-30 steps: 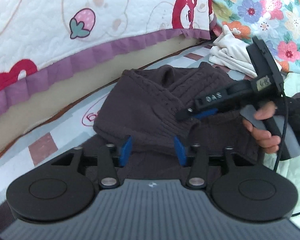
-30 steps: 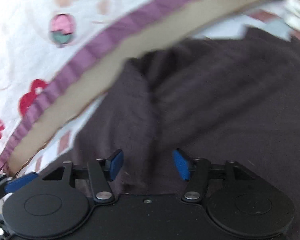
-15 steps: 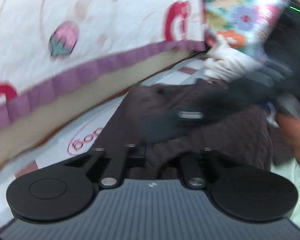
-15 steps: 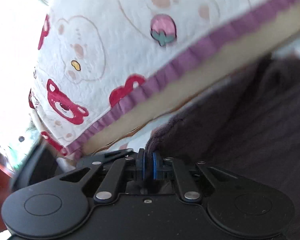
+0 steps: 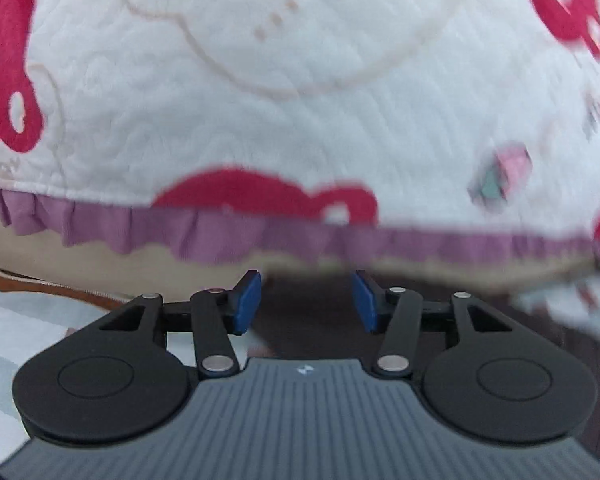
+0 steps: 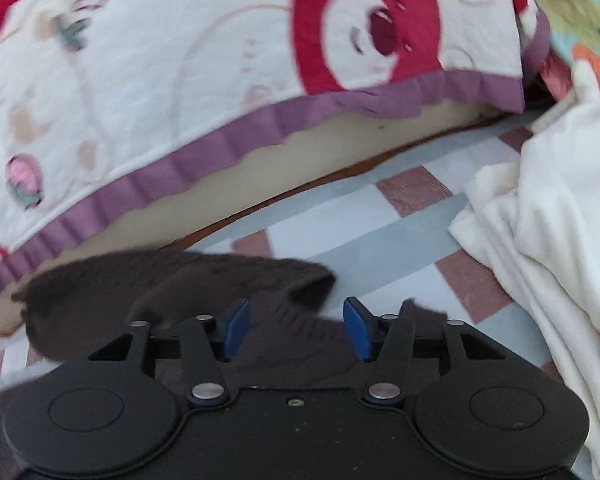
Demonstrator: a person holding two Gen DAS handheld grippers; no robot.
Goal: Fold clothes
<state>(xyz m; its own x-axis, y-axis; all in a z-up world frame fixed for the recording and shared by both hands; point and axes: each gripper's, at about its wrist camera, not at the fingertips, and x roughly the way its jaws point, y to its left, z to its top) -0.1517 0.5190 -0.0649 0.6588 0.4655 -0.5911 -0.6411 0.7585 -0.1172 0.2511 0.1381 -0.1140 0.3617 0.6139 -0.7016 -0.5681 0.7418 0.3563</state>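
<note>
both tools just opened: right tool [image 6: 295, 330] wide over dark sweater [image 6: 171, 292], left tool [image 5: 306, 302] parted, sweater beneath.

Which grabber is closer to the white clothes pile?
Right. The right gripper has the white clothes pile close by on its right side. The left gripper faces the pillow; no pile in its view.

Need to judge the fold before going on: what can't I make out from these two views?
- Sweater: right wrist view, near part hidden behind the right gripper; whether the fold lies flat is unclear.
- Sweater, left wrist view: only a dark blurred strip past the left gripper.
- White garment: cut off by the right edge.
- Pillow: print smeared by blur.
</note>
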